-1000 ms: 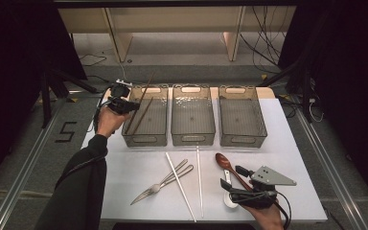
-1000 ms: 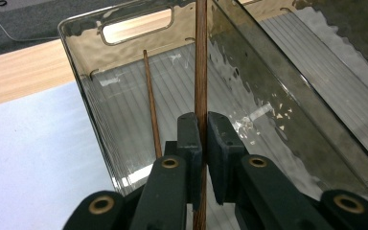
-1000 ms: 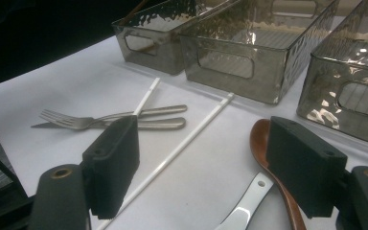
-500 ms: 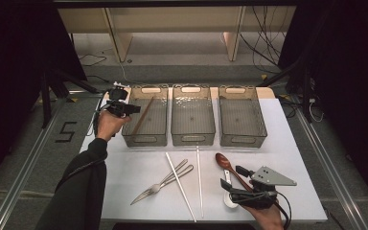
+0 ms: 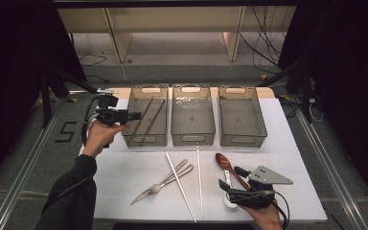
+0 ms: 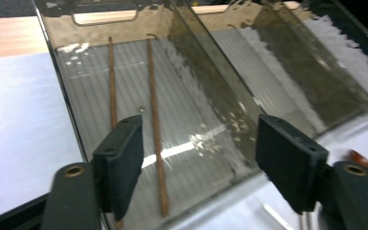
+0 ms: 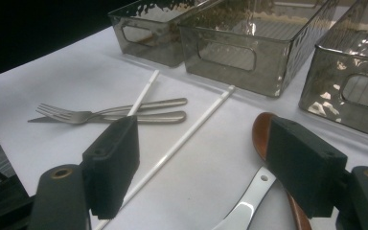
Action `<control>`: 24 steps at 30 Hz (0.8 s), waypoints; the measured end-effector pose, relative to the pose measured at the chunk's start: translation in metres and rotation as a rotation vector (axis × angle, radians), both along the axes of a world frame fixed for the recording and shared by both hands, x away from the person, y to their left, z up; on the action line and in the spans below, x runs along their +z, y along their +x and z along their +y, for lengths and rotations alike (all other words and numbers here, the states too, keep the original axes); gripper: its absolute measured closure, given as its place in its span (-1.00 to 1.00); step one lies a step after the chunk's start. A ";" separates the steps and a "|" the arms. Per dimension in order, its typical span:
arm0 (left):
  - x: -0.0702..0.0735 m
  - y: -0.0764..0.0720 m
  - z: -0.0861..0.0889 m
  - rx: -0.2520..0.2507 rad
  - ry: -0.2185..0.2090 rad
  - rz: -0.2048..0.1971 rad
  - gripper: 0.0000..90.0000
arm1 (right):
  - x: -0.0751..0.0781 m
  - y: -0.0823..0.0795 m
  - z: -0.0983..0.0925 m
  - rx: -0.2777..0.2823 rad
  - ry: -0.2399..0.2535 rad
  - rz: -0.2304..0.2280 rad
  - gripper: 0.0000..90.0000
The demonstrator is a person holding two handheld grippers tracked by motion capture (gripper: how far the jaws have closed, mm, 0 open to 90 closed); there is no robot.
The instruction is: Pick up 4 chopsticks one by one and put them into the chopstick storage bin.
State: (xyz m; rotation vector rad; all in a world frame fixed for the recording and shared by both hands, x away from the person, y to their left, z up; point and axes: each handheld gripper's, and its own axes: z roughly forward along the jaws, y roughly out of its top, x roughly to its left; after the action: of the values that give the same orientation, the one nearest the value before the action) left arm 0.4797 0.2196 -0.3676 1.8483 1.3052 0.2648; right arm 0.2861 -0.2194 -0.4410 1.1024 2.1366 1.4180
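Sorting cutlery: two brown wooden chopsticks (image 5: 147,120) lie in my leftmost smoky plastic bin (image 5: 133,120) | left gripper (image 5: 135,115) jaws just opened, empty | right gripper (image 7: 199,163) open, empty | white chopsticks (image 5: 180,180), metal fork (image 5: 160,184), wooden spoon (image 5: 229,168) left on table.

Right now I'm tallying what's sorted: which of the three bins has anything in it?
The left bin, beside the left claw: two brown chopsticks lie inside. The middle bin and right bin hold nothing.

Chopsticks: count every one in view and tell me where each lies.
4. Two brown chopsticks lie in the left bin; two white chopsticks lie on the table, one across the fork. None seems hidden.
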 end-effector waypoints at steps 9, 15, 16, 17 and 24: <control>-0.015 -0.040 -0.001 -0.039 -0.026 -0.017 -0.40 | 0.005 0.001 0.012 0.024 -0.050 0.029 -0.36; -0.029 -0.059 0.000 -0.059 -0.040 -0.012 -0.45 | 0.007 0.003 0.026 0.040 -0.086 0.072 -0.36; -0.030 -0.062 0.000 -0.058 -0.041 -0.016 -0.48 | 0.007 0.004 0.031 0.048 -0.100 0.083 -0.36; -0.031 -0.064 0.000 -0.057 -0.043 -0.022 -0.48 | 0.007 0.004 0.031 0.048 -0.100 0.083 -0.36; -0.032 -0.080 0.000 -0.086 -0.044 -0.055 -0.52 | 0.007 0.009 0.045 0.057 -0.121 0.129 -0.33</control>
State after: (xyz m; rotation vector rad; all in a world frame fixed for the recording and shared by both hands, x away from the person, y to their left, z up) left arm 0.4001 0.2199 -0.4001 1.8424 1.1823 0.2379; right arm 0.2949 -0.1747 -0.4338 1.1231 2.3272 1.2536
